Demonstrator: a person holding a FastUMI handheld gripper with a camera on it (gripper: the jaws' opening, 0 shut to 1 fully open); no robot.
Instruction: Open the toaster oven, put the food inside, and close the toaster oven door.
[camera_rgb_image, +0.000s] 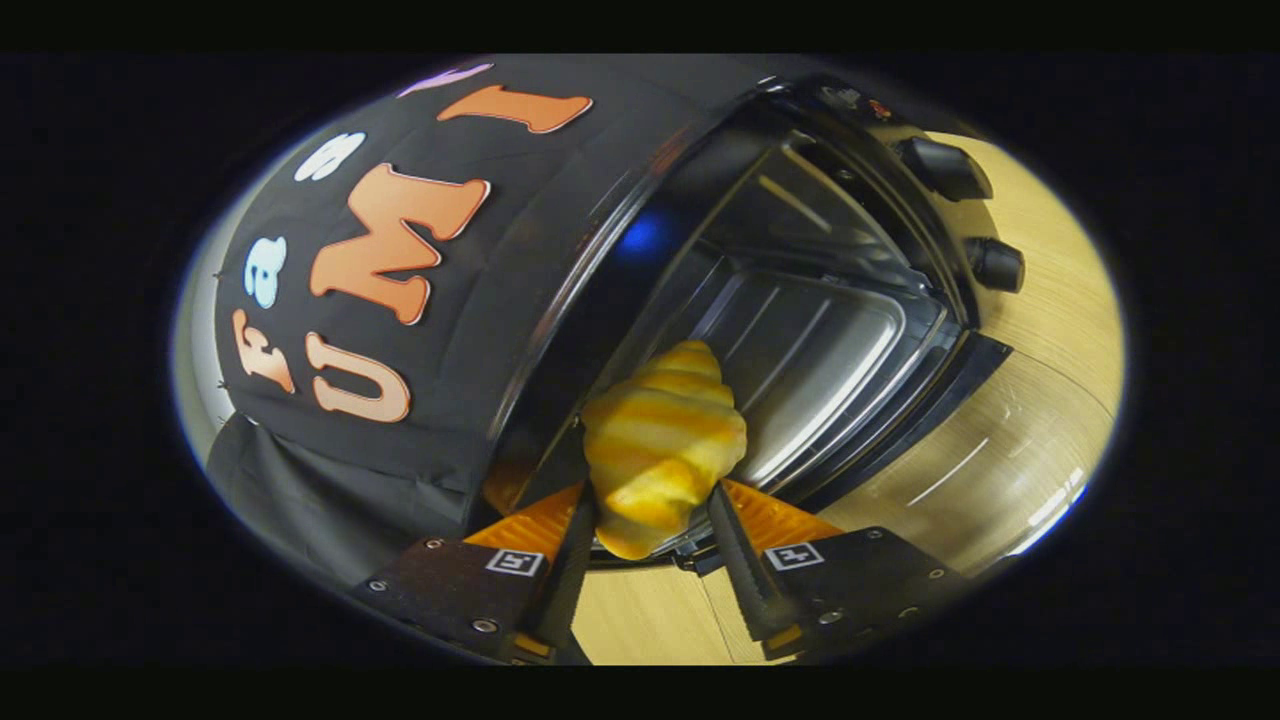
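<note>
A golden croissant (660, 450) is clamped between my two fingers (745, 545), so the gripper (655, 500) is shut on it. Its pointed end reaches forward toward the open mouth of the black toaster oven (800, 290). Inside the oven a metal tray (810, 350) lies just beyond the croissant. The oven door (900, 440) hangs open and down below the cavity. The whole scene appears tilted because the gripper is rolled to one side.
Two black knobs (945, 170) stick out of the oven's control panel beside the cavity. The oven stands on a light wooden table (1040, 400). Black booth cloth (400, 300) hangs behind the oven on the other side.
</note>
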